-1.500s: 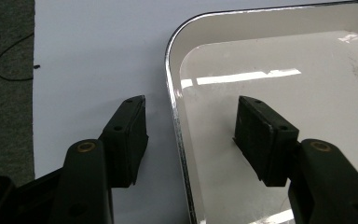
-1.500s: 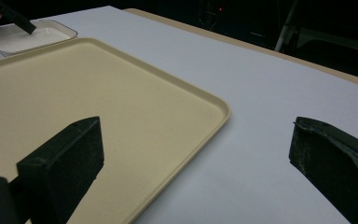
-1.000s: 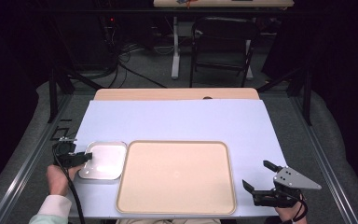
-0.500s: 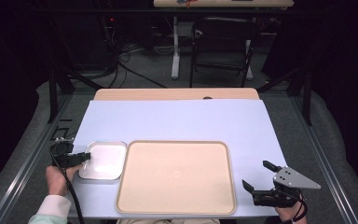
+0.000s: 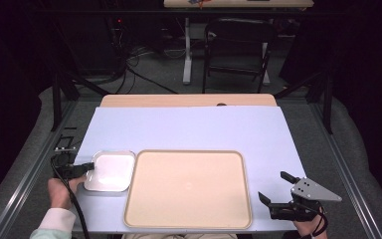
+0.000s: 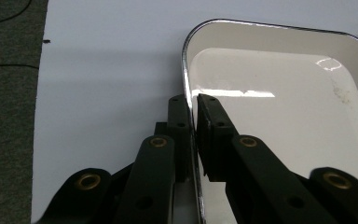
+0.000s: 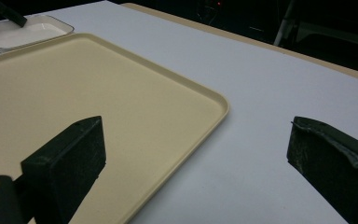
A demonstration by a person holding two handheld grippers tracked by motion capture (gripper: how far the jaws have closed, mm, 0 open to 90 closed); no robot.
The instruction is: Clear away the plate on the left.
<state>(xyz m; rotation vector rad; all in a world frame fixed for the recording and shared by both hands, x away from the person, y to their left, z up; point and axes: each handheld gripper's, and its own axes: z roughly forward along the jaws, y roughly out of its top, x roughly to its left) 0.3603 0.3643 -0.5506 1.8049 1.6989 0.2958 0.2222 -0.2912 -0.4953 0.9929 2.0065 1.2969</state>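
High view: beige tray (image 5: pixel 188 189) near the table's (image 5: pixel 189 127) front edge. White dish (image 5: pixel 110 171) touching tray's left side. Left gripper (image 5: pixel 87 168) at dish's left rim. Right gripper (image 5: pixel 273 191) right of tray, jaws spread, empty.

Left gripper view: jaws clamped on dish (image 6: pixel 279 107) rim, one inside, one outside.

Right gripper view: jaws wide apart over tray's (image 7: pixel 74 102) right corner; dish (image 7: pixel 25 32) beyond tray's far side.

Overhead light brightening table (image 5: pixel 189 127); surroundings staying dark; glare streaking white tray (image 6: pixel 279 93); near jaws blurring in right gripper view.
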